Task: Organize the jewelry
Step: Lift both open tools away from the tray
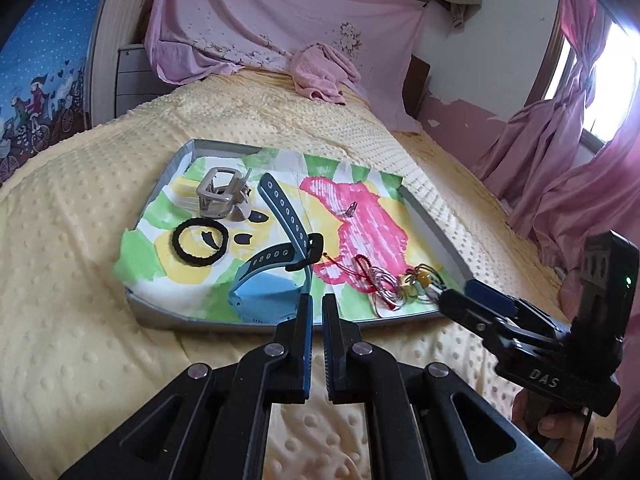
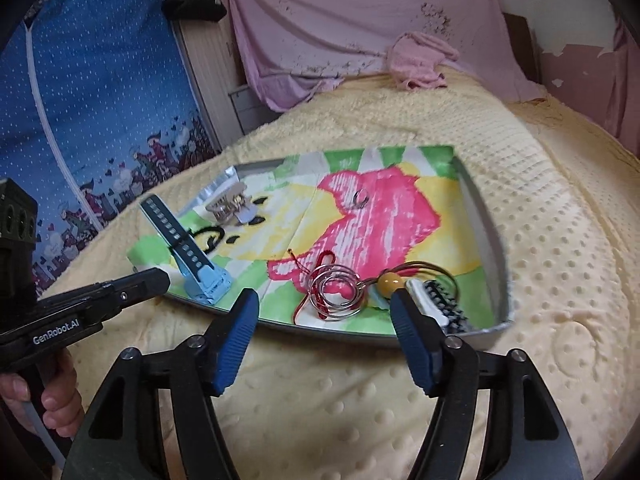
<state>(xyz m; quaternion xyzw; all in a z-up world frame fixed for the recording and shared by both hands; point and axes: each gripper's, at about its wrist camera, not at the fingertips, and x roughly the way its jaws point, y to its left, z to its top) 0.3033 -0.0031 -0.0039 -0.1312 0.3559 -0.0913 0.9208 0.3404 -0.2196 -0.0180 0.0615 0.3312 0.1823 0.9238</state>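
A grey tray (image 1: 434, 226) lined with a painted paper lies on the yellow bed. On it are a blue watch (image 1: 276, 276), a black ring-shaped bracelet (image 1: 200, 242), a beige hair claw (image 1: 220, 196), a small silver ring (image 2: 360, 198), thin bangles with a red cord (image 2: 334, 290), a yellow bead (image 2: 390, 280) and a black-and-white comb clip (image 2: 436, 304). My left gripper (image 1: 316, 308) is nearly closed and empty, at the tray's near edge by the watch. My right gripper (image 2: 324, 300) is open and empty, its fingers either side of the bangles and bead.
The yellow dotted blanket (image 1: 80, 300) covers the bed all round the tray. A pink towel (image 1: 320, 74) lies at the far end. Pink curtains (image 1: 560, 168) hang at the right, a blue patterned wardrobe (image 2: 100, 100) stands at the left.
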